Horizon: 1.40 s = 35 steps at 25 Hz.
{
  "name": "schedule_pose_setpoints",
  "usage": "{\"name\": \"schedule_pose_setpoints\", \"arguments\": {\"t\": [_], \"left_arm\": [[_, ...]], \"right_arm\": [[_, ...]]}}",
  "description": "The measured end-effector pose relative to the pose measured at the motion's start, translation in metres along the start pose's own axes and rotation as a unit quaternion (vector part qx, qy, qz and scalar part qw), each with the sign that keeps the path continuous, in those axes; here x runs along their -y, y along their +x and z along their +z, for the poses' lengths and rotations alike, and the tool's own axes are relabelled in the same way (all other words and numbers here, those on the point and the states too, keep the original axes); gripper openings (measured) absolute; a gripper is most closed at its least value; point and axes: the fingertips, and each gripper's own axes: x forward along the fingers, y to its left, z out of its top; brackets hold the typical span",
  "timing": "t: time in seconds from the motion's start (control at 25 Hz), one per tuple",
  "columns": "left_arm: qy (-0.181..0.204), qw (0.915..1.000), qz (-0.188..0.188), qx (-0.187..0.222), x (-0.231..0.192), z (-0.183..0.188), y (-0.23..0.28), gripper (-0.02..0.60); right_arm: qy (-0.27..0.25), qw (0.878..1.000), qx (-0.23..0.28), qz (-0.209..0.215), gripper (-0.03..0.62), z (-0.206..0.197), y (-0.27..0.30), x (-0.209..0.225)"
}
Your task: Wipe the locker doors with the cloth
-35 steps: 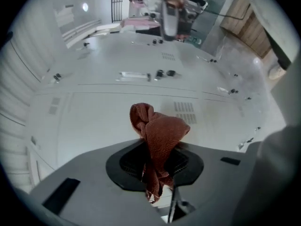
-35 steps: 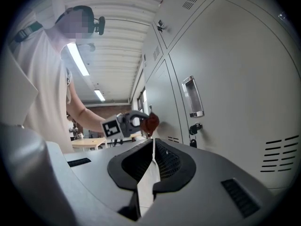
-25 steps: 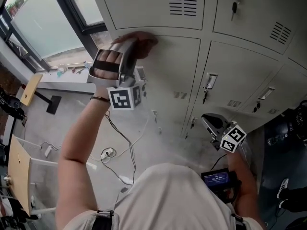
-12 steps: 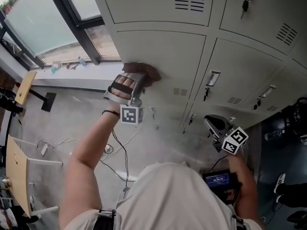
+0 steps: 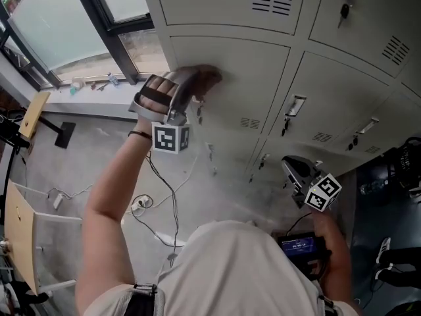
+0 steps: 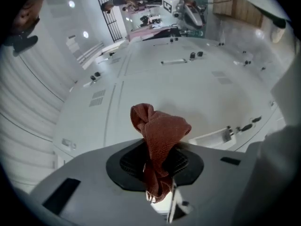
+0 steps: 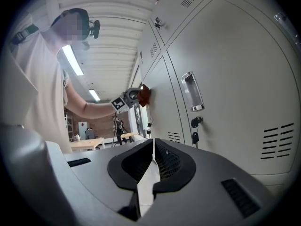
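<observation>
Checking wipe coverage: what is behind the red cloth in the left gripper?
Behind the cloth, clamped in the left gripper, is a pale grey locker door. The patch directly behind the cloth is covered, so contact there cannot be seen.

Head camera looks down; all views share lockers (image 5: 256, 78).
</observation>
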Motion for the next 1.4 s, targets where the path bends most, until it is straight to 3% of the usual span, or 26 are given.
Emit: {"name": "schedule_pose_setpoints", "arguments": {"t": [0.16, 0.28, 0.48, 0.56, 0.68, 0.88, 0.96, 1.0, 1.04, 1.16, 1.24, 1.36, 1.4], "left_arm": [[-0.007, 0.9949, 0.094, -0.038, -0.075, -0.034, -0.003, 0.081], [-0.020, 0.9891, 0.132, -0.062, -0.086, -0.053, -0.013, 0.081], [-0.038, 0.9962, 0.051, -0.060, 0.023, -0.051, -0.017, 0.081], [-0.068, 0.9954, 0.022, -0.063, 0.067, -0.049, -0.023, 0.081], [-0.128, 0.9877, -0.009, -0.089, 0.121, -0.052, -0.031, 0.081], [-0.192, 0.9707, -0.065, -0.129, 0.210, -0.046, -0.042, 0.081], [-0.229, 0.9577, -0.082, -0.154, 0.238, -0.040, -0.044, 0.081], [-0.267, 0.9445, -0.085, -0.171, 0.247, -0.037, -0.044, 0.081], [-0.317, 0.9253, -0.083, -0.190, 0.252, -0.034, -0.043, 0.081], [-0.468, 0.8524, -0.058, -0.226, 0.254, -0.018, -0.037, 0.081], [-0.547, 0.8074, -0.054, -0.215, 0.254, 0.000, -0.032, 0.081], [-0.658, 0.7294, -0.041, -0.182, 0.250, 0.027, -0.023, 0.081], [-0.679, 0.7112, -0.033, -0.178, 0.249, 0.032, -0.021, 0.081]], "right_arm": [[-0.004, 1.000, -0.008, 0.003, 0.023, -0.004, 0.002, -0.003], [0.008, 1.000, -0.015, -0.003, 0.023, -0.010, 0.001, -0.004], [0.016, 0.999, -0.029, -0.012, 0.023, -0.016, 0.000, 0.001], [0.018, 0.999, -0.036, -0.016, 0.023, -0.019, 0.000, 0.002], [0.022, 0.999, -0.045, -0.017, 0.023, -0.025, 0.002, 0.002], [0.023, 0.997, -0.070, -0.018, 0.023, -0.031, 0.009, -0.004], [0.025, 0.997, -0.077, -0.017, 0.023, -0.035, 0.010, -0.006], [0.025, 0.996, -0.080, -0.017, 0.023, -0.037, 0.010, -0.007], [0.025, 0.996, -0.083, -0.018, 0.023, -0.037, 0.010, -0.008], [0.026, 0.996, -0.088, -0.024, 0.023, -0.037, 0.010, -0.010], [0.026, 0.996, -0.087, -0.027, 0.023, -0.037, 0.010, -0.011], [0.028, 0.996, -0.084, -0.032, 0.023, -0.036, 0.009, -0.011], [0.027, 0.996, -0.083, -0.033, 0.023, -0.035, 0.008, -0.010]]}}
